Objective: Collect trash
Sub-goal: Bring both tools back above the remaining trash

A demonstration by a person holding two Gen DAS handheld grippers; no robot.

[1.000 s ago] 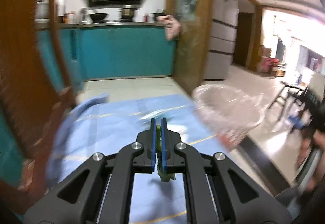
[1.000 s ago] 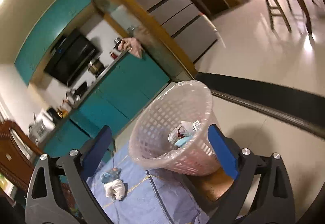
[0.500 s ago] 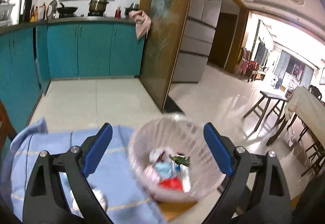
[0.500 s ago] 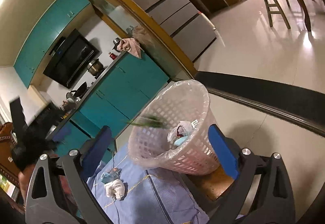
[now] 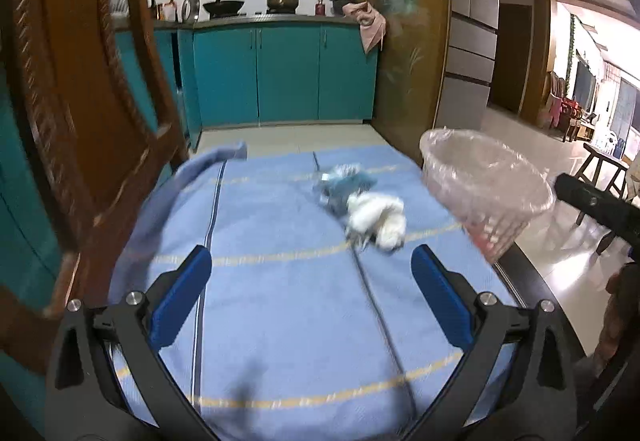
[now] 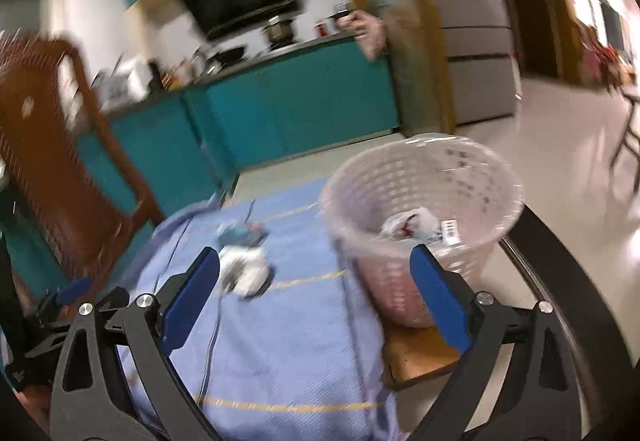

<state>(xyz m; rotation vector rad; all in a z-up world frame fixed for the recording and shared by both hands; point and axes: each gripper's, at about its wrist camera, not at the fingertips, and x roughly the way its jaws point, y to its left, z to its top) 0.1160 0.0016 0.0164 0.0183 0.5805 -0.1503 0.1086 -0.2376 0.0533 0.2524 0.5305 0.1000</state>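
Observation:
A white crumpled wad [image 5: 376, 219] and a blue-grey scrap [image 5: 344, 185] lie together on the blue cloth [image 5: 280, 301]. My left gripper [image 5: 312, 261] hovers over the cloth short of them; its jaws are opening wide and nothing is between them. The pale plastic basket [image 5: 484, 185] stands at the cloth's right edge and holds several pieces of trash. My right gripper [image 6: 316, 261] is open and empty. The white wad [image 6: 246, 269] lies just past its left finger, the scrap [image 6: 240, 233] beyond that, and the basket [image 6: 472, 177] is ahead on the right.
A carved wooden chair [image 5: 100, 101] stands close on the left. Teal kitchen cabinets [image 5: 288, 73] run behind the table. The basket sits on a bare wooden corner [image 6: 420, 353], with open tiled floor [image 5: 560, 241] to the right. The picture is blurred by motion.
My left gripper was shut on a green scrap, opened over the basket and let it fall in, then swung back left over the cloth. My right gripper rolled level and moved left.

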